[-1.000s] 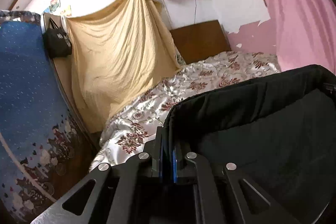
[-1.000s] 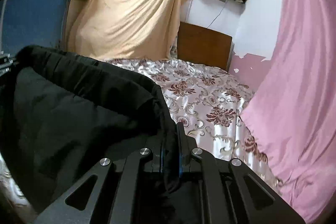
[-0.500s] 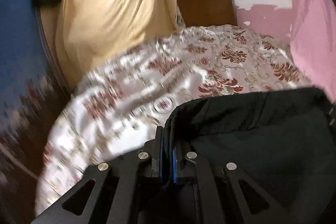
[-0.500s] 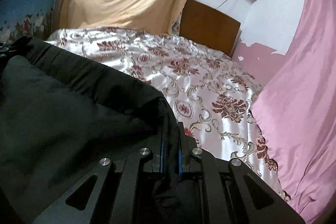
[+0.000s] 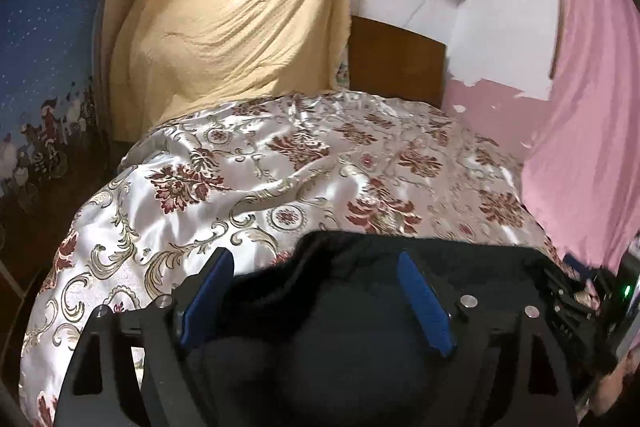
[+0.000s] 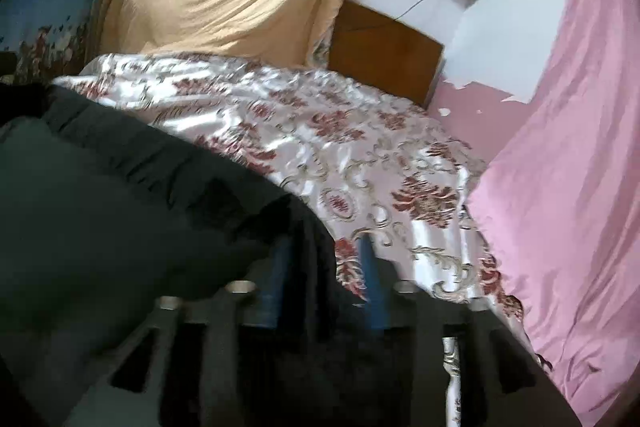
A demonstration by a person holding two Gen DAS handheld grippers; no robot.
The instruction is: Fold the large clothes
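Observation:
A large black garment (image 5: 360, 339) lies at the near edge of a bed with a floral satin cover (image 5: 304, 163). My left gripper (image 5: 316, 267) is open, its blue pads spread wide with the garment's edge lying loose between them. In the right wrist view the same garment (image 6: 104, 211) fills the lower left. My right gripper (image 6: 324, 259) is open too, its blue pads apart, with a fold of the black cloth still hanging between them. That view is blurred.
A yellow sheet (image 5: 240, 7) hangs on the far wall beside a wooden headboard (image 5: 396, 59). A pink curtain (image 5: 592, 107) hangs along the right side of the bed. A blue patterned cloth (image 5: 44, 47) stands on the left.
Both grippers were shut on the black garment's top edge and held it up. They came down towards the bed and have opened, letting the garment go.

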